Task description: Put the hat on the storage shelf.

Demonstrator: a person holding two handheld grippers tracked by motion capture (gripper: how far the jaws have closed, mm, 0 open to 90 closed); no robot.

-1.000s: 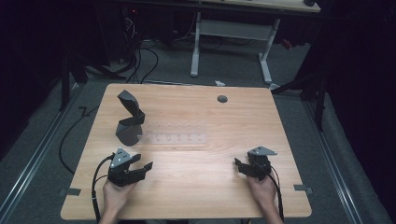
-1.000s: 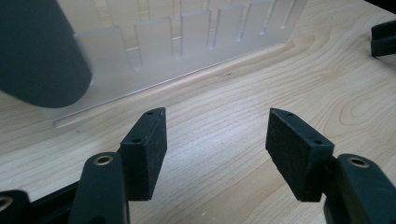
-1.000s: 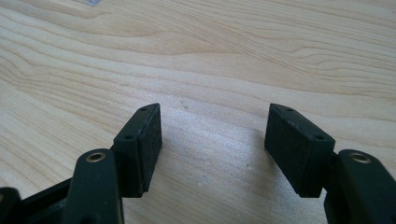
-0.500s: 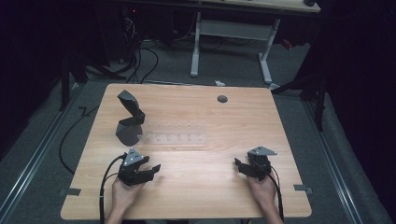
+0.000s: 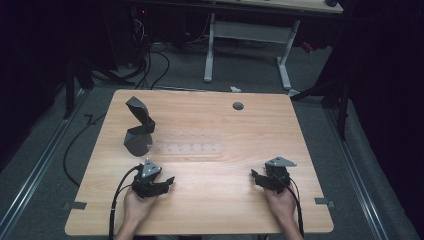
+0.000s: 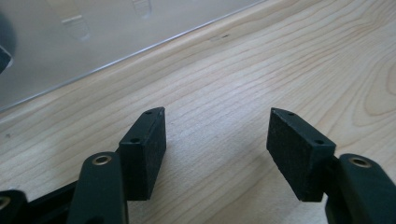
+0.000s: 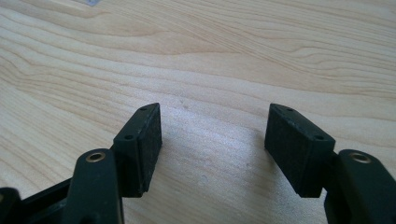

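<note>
High view: left tool (image 5: 167, 181) nearer clear rack (image 5: 186, 148)

High view: dim overall, surroundings near black, table (image 5: 210, 150) alone evenly lit from above. Soft, slightly grainy, no sharp detail. Faint shadows under each gripper. Clear plastic sheet (image 5: 187, 148) barely distinguishable, pale sheen only. Both gripper views: bright, diffuse light, wood grain sharp at mid-distance, jaw bases at bottom edge blurred. Soft shadows below pads (image 6: 144, 149). Mild glare on plastic.
</note>
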